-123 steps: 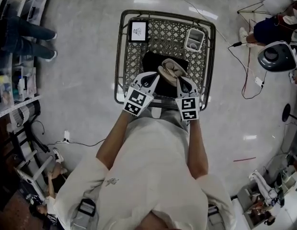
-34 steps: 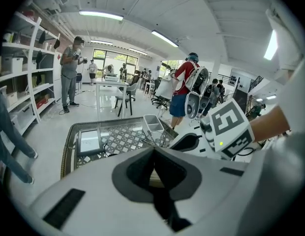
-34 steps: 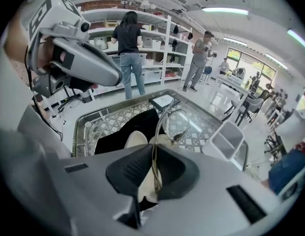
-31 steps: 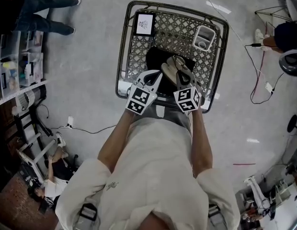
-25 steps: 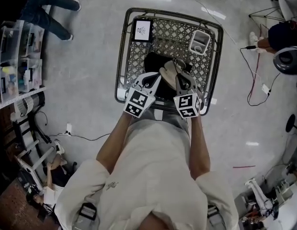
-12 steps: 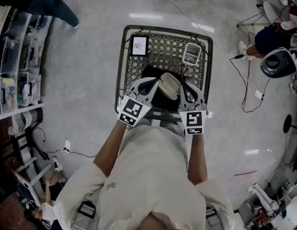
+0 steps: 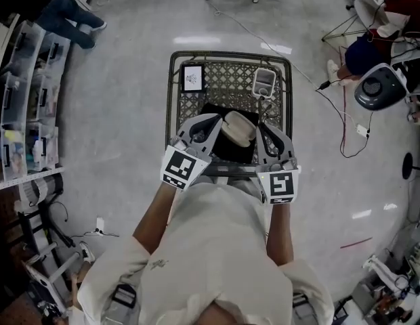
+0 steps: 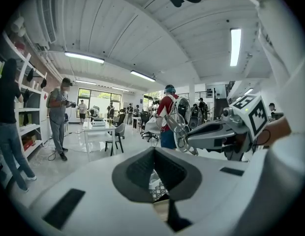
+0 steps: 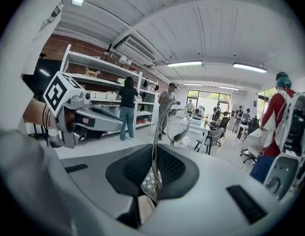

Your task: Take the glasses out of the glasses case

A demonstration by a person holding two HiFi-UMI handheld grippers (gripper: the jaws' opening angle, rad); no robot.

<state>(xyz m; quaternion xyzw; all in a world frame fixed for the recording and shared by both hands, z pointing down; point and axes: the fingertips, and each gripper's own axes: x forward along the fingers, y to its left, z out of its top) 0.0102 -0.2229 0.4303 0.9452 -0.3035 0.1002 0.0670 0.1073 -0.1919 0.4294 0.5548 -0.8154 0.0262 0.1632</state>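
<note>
A beige glasses case (image 7: 237,128) lies on a black cloth (image 7: 220,147) in a wire cart (image 7: 175,93). My right gripper (image 7: 262,128) is at the case's right side, shut on a temple of thin wire-framed glasses (image 9: 154,154). Their round lens (image 9: 178,124) stands up beyond the jaws, above the case. The left gripper view shows the same glasses (image 8: 184,130) at the tip of the right gripper (image 8: 216,134). My left gripper (image 7: 211,122) hangs at the case's left side. Its pads look closed together with nothing between them.
At the cart's far end stand a white box (image 7: 264,82) and a small framed card (image 7: 192,78). Cables (image 7: 332,107) and a round machine (image 7: 379,87) lie on the floor to the right, shelves (image 7: 27,114) to the left. People stand in the room.
Both grippers have come up from the cart. The glasses, which lay at the case a second ago, have risen out of it with the right gripper.
</note>
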